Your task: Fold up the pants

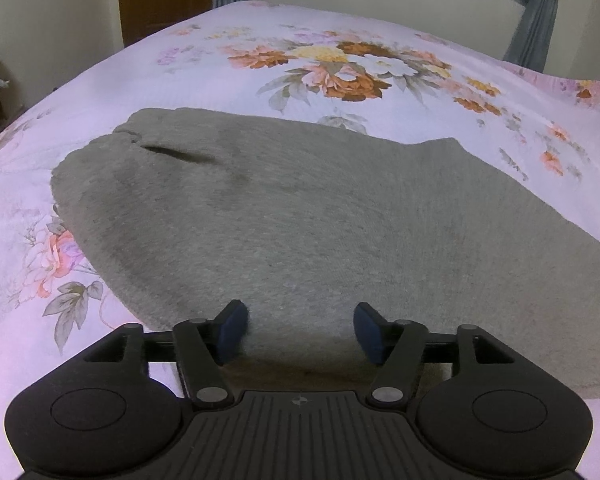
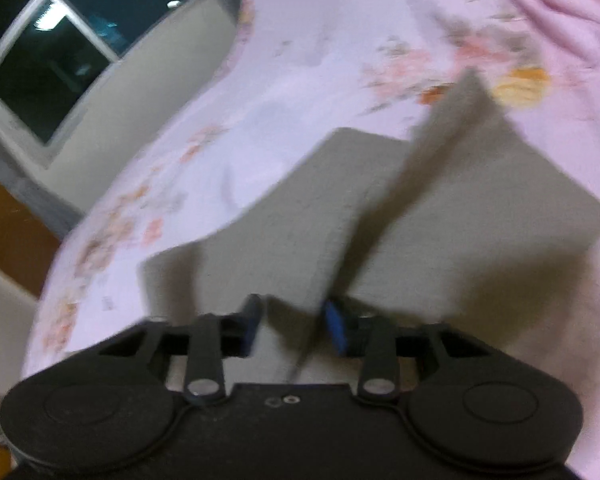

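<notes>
Here the grey pants (image 1: 284, 216) lie spread on the floral bedsheet (image 1: 340, 60). The left gripper (image 1: 300, 330) hovers above them, jaws wide and empty. The right gripper (image 2: 296, 326), blurred, seems parted around a raised fabric edge.

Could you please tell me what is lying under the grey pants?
The pants lie on a pink floral bedsheet, visible all around them. Whatever is directly beneath stays covered.

Dim indoor light; left view sharp; right view motion-blurred; fisheye-curved edges.
</notes>
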`<state>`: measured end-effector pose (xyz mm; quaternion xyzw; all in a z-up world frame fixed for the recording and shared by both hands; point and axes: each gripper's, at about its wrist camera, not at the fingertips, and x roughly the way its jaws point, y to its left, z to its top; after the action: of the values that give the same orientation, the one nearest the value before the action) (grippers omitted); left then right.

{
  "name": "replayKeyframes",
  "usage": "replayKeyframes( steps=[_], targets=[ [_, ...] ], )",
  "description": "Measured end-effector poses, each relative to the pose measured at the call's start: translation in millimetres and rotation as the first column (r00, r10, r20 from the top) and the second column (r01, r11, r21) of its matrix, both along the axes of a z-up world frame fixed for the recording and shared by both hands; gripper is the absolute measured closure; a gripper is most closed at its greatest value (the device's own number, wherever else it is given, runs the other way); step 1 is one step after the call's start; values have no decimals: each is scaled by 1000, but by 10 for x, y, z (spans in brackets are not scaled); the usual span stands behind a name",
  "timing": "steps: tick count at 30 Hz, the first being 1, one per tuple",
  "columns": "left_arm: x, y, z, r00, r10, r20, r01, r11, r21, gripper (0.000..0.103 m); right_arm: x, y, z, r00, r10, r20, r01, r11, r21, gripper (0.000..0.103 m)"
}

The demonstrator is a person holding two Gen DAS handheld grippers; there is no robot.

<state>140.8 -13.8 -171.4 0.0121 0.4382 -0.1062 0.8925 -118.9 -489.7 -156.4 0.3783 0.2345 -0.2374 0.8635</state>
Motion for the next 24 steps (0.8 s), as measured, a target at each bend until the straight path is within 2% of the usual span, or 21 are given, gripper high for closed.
replayKeyframes(
  steps=[2,4,6,8,11,12,13,15,17,21,23,24],
  targets=[
    [1,-23,-7,1000,-3,1,3,1000,6,38,49,22,118,999,39,36,-37,998,-58,92],
    [4,-46,-15,1000,-10,3,10,1000,15,37,149,-33,178,998,48,45,-45,996,-77,92],
    [6,-50,-17,1000,-12,4,12,1000,18,36,289,-149,196,999,31,29,-29,997,-78,81],
    [6,-49,-15,1000,-12,4,12,1000,18,35,412,-274,179,1000,8,5,-7,997,-76,75],
    [12,-51,-19,1000,-14,5,14,1000,21,35,518,-420,128,999,-28,-26,27,998,-59,75],
    [13,-55,-21,1000,-14,6,14,1000,24,35,530,-451,130,998,-45,-38,42,997,-72,78],
    [13,-60,-22,1000,-14,6,13,1000,27,35,525,-453,146,997,-63,-51,58,994,-94,81],
    [11,-74,-27,1000,-13,7,13,999,31,34,540,-480,206,993,-86,-78,74,986,-147,94],
    [13,-74,-30,1000,-14,8,14,999,32,34,470,-388,405,995,-85,-47,71,965,-252,95],
    [10,-61,-34,1000,-24,13,23,999,34,34,137,23,798,999,-26,-25,11,883,-470,95],
    [9,-60,-37,1000,-26,16,26,999,32,34,-114,168,789,999,-21,-49,-7,866,-500,95],
    [2,-60,-39,999,-28,19,27,999,34,34,-234,196,719,997,-28,-72,-11,872,-489,95]
  ],
)
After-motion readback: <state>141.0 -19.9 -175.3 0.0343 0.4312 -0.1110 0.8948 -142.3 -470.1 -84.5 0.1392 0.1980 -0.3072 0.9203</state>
